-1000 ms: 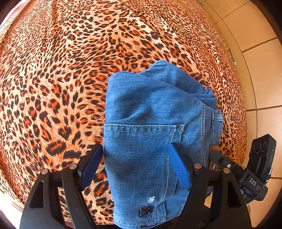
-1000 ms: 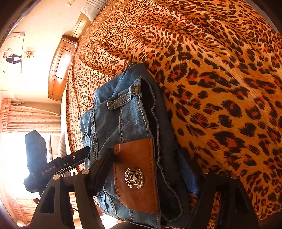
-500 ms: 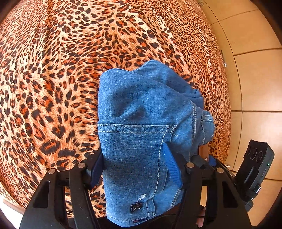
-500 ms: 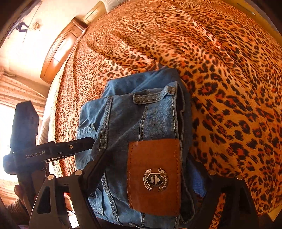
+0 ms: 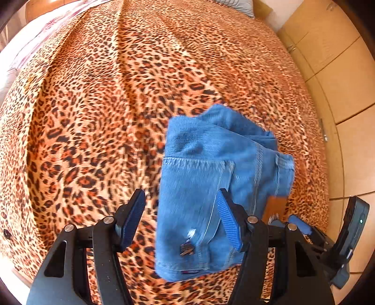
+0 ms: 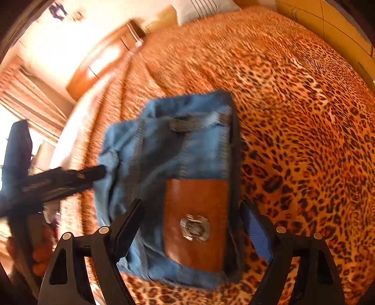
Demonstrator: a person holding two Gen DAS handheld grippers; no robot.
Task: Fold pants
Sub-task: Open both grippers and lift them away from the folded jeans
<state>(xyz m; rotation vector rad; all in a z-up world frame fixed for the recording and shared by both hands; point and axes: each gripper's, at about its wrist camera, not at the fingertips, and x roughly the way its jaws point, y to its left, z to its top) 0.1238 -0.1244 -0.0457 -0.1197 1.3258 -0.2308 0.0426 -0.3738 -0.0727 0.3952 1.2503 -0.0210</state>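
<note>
The blue denim pants (image 5: 211,178) lie folded into a compact bundle on the leopard-print bedspread (image 5: 93,117). A back pocket faces up in the left wrist view. My left gripper (image 5: 180,197) hovers above the bundle with its jaws apart; its left pad (image 5: 131,218) stands clear of the denim. In the right wrist view the bundle (image 6: 168,152) shows its brown leather patch (image 6: 194,223) with a metal badge. My right gripper (image 6: 191,205) hangs over it, open, pads not pressing the cloth. The right gripper (image 5: 302,228) also shows past the bundle in the left wrist view, and the left gripper (image 6: 58,180) shows beside it in the right wrist view.
The bedspread (image 6: 304,140) stretches wide around the bundle. Beige cupboard doors (image 5: 339,70) run along the bed's right side. A pillow (image 6: 201,9) lies at the head of the bed by a wooden headboard (image 6: 100,68). Curtains (image 6: 30,98) hang at the left.
Both grippers have lifted and drawn back from the bundle, so more of the bed shows. The left pads no longer touch the denim. The pants stay folded on the bed.
</note>
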